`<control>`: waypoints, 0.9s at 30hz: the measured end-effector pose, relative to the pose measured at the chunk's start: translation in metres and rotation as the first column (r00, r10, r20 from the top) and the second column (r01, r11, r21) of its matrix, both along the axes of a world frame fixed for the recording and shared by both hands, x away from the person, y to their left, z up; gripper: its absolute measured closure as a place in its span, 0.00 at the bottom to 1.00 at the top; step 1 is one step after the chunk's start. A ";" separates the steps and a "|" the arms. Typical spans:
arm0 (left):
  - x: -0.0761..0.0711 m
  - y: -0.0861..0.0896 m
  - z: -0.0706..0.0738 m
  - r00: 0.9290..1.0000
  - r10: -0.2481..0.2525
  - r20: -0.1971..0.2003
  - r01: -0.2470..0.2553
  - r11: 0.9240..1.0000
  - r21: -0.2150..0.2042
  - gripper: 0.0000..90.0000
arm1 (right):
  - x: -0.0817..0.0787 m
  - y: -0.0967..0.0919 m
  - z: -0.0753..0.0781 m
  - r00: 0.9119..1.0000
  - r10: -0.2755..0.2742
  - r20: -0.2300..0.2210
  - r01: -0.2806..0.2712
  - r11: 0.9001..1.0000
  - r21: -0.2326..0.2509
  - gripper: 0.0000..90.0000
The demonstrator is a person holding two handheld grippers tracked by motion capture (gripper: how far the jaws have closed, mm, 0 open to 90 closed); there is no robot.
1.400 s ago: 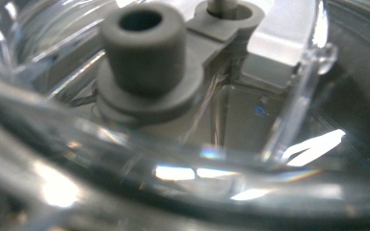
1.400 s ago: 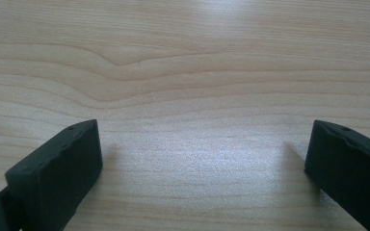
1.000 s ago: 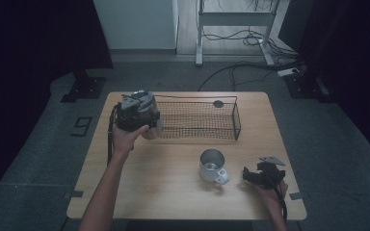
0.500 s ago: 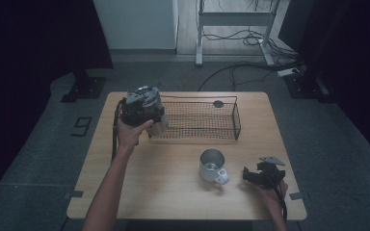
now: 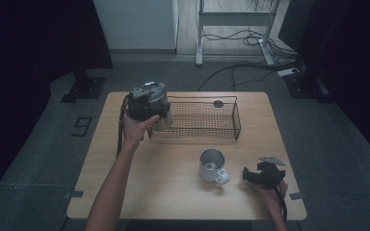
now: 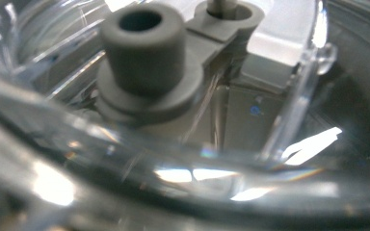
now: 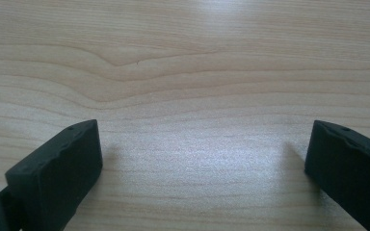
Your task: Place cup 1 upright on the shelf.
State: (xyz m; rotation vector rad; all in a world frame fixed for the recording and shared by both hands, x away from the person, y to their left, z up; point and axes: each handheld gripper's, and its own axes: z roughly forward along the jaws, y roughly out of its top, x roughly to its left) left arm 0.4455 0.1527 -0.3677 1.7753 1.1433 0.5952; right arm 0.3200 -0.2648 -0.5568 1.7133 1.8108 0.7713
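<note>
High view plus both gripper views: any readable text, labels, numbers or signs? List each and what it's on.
"9": dark numeral-shaped marking on the floor left of the table.
Metal mug, wire basket, clear glass in the left gripper, right gripper: no lettering visible.

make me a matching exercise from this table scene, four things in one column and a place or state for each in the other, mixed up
Things:
1. clear glass cup
2. metal mug
3. wire basket
4. right gripper

Places or states:
A. stands upright on the bare wood near the middle of the table
B. jaws wide apart with nothing between them, resting low at the table's near right corner
C. held up in the left gripper at the basket's left end
D. sits along the far side of the table, a small dark round thing at its far rim

Pairs: 1-C, 2-A, 3-D, 4-B
</note>
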 end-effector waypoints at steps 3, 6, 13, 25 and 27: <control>0.003 -0.002 0.001 1.000 0.000 -0.003 0.000 1.000 -0.003 0.04 | 0.000 0.000 0.000 1.000 0.000 0.000 0.000 1.000 0.000 0.00; 0.006 -0.005 0.001 1.000 -0.003 -0.003 0.003 1.000 0.004 0.04 | 0.000 0.000 0.000 1.000 0.000 0.000 0.000 1.000 0.000 0.00; 0.013 -0.009 -0.001 1.000 -0.001 -0.017 0.001 1.000 0.007 0.04 | 0.000 0.000 0.000 1.000 0.000 -0.001 0.000 1.000 0.000 0.00; 0.026 -0.010 -0.004 0.999 0.011 -0.034 -0.011 1.000 -0.008 0.04 | 0.000 0.000 0.000 1.000 0.000 -0.001 0.000 1.000 0.000 0.00; 0.029 -0.012 -0.005 0.999 0.010 -0.036 -0.010 1.000 0.002 0.04 | 0.000 0.000 0.000 1.000 0.000 -0.001 0.000 1.000 0.000 0.00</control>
